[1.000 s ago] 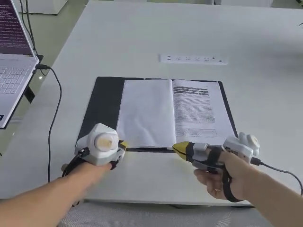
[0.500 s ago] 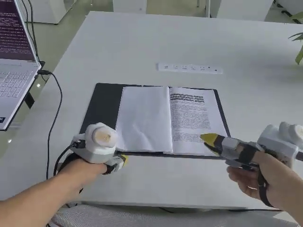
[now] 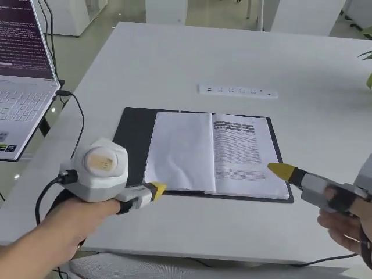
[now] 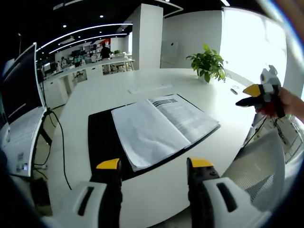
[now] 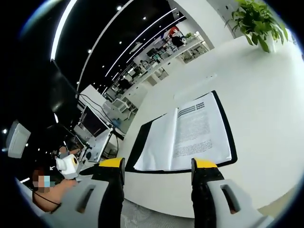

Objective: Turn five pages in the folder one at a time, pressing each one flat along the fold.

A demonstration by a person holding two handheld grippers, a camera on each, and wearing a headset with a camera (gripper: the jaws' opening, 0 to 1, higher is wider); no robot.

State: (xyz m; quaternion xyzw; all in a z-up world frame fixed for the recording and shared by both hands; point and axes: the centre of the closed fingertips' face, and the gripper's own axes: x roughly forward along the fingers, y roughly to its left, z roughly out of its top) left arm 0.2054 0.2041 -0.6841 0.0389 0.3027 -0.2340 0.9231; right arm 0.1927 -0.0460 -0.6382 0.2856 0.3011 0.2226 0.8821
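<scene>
Hovering either side of the folder (image 3: 135,136), left tongs (image 3: 157,188) and right tongs (image 3: 281,170) both gape wide.

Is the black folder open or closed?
Open. The black folder lies flat on the white table, showing a blank white page beside a printed page.

Open laptop (image 3: 20,87) left of white table (image 3: 174,52) — power strip (image 3: 236,90) mid-table, potted plant (image 4: 207,64)

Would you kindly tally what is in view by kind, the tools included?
Folder: 1
Power strip: 1
Laptop: 1
Potted plant: 1
Tools, left tool and right tool: 2
Total: 6
</scene>
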